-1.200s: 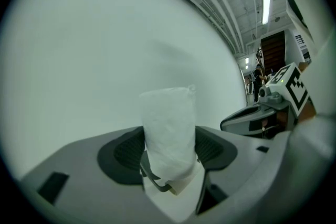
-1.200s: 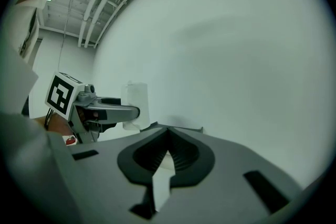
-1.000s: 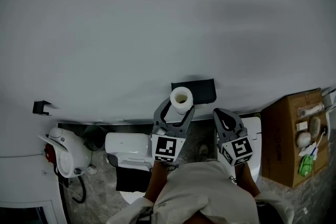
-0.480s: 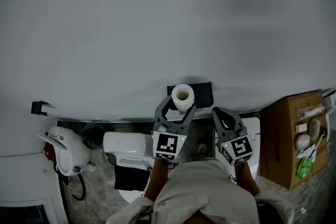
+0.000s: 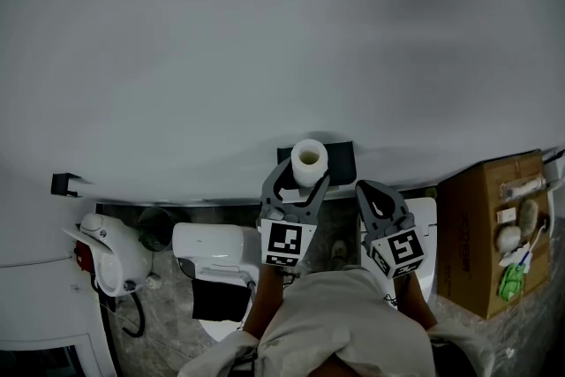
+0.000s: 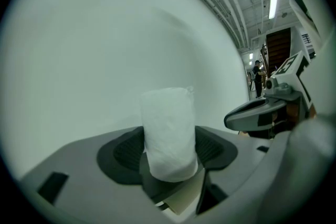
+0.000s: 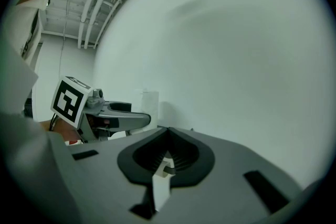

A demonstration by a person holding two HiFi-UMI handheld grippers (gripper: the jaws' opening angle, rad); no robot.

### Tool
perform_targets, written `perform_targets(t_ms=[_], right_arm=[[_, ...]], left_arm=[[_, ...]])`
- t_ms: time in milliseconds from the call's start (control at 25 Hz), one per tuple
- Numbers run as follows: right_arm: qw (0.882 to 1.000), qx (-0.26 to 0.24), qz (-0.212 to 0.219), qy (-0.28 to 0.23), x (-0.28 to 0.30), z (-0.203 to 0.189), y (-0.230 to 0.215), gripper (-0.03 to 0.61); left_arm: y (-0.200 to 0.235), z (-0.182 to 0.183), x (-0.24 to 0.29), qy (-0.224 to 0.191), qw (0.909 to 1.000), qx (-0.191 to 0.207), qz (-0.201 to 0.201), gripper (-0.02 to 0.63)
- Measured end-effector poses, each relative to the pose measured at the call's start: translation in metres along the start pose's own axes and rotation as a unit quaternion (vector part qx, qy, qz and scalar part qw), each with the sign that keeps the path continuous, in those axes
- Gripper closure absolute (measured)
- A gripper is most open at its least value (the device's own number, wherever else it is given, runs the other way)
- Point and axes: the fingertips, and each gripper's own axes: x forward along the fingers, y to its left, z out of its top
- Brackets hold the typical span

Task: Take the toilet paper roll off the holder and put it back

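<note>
The white toilet paper roll stands upright with its hollow core facing up. My left gripper is shut on it, both pads pressed against its sides. It fills the middle of the left gripper view. The roll sits right in front of the black holder fixed on the white wall. My right gripper hangs just right of it with the jaws together and nothing in them. The right gripper view shows its own closed tips, with the left gripper and the roll beyond.
A white wall fills the upper half. Below it are a toilet, a white appliance with a hose, a small black hook and a cardboard box holding small items at right.
My left gripper has carried the roll a little toward the wall, so it now overlaps the holder's front. The right gripper has stayed put.
</note>
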Motion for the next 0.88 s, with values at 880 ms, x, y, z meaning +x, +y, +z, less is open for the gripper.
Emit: perform_targets(t_ms=[880], right_arm=[[1.0,0.001,0.001,0.001,-0.003,-0.003,0.0084,0.581]], left_arm=[[0.002,-0.0054,-0.0052,-0.001,1.0,-0.006,0.003,0.284]])
